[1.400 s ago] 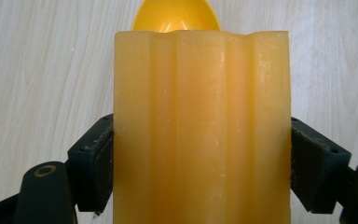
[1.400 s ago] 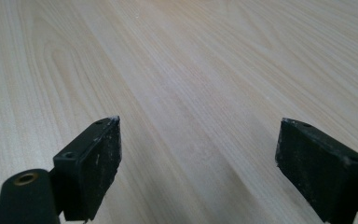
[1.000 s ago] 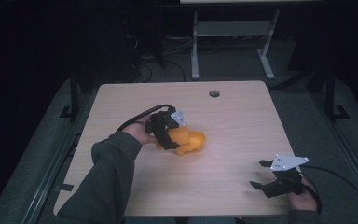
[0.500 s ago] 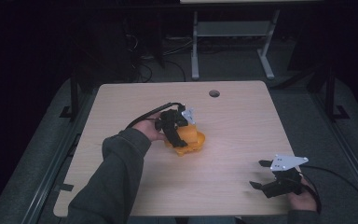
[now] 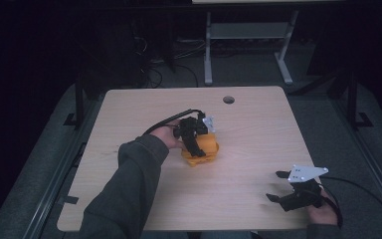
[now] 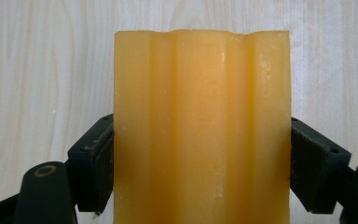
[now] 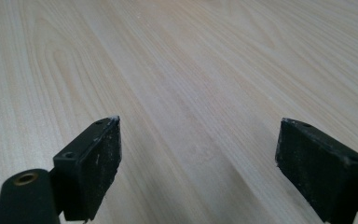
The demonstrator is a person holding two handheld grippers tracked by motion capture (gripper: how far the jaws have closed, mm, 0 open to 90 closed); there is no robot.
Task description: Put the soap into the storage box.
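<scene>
Nearest the person, R gripper sits low over the table's front-right corner, held by the R hand, jaws spread wide w/ nothing between them; its grey three-cornered plate is on top and a cable trails off to the right. In the right gripper view the two black pads stand well apart over bare pale wood grain. Farther in, approx. mid-table, the L forearm in a dark grey sleeve reaches diagonally fwd, L hand holding the L gripper, which is clamped on an orange block resting on the tabletop. In the left gripper view the orange block stands between the jaws, ribbed w/ vertical grooves, waxy-looking, both pads pressed against its sides. Beyond that, a round grommet hole near the table's far edge. Past the table, dim floor w/ a white metal frame and tangled cables.
</scene>
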